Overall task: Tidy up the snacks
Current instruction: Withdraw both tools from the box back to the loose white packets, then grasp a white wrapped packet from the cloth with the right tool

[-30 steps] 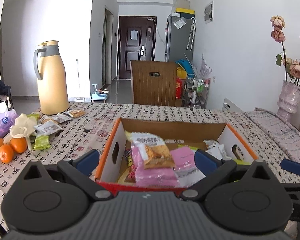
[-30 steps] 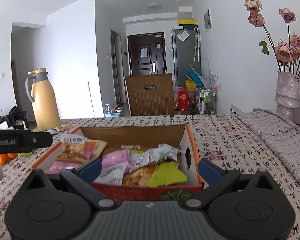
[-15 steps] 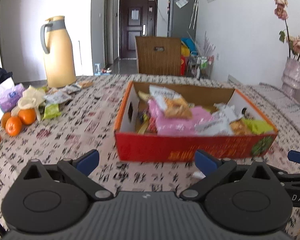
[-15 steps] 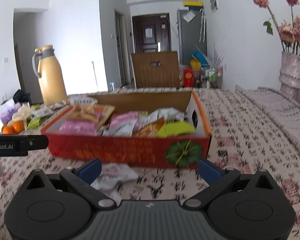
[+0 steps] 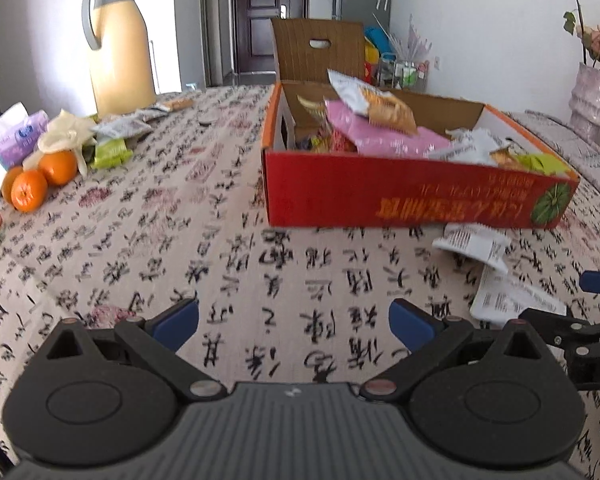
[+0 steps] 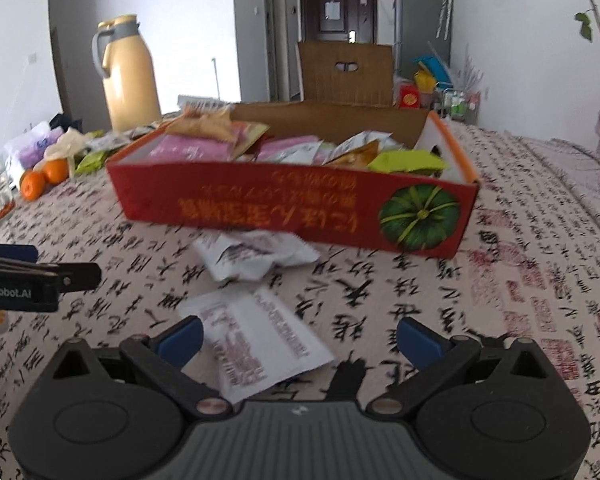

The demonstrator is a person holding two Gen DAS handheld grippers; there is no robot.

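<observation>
Both the left tool and right tool are spread and empty above the bench, with the red snack box at frame centre.

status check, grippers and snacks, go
Left gripper open, empty. Right gripper open over flat white packet. Second packet loose before red box. Nothing blocking.

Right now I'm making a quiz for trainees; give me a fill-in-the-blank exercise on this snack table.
1. Both the left gripper and the right gripper are ____.
2. The white packets lie ____ the red snack box.
3. The picture printed on the box's front is a green ____.
4. The oranges sit near the yellow ____.

Missing words: open; outside; pumpkin; thermos
</observation>
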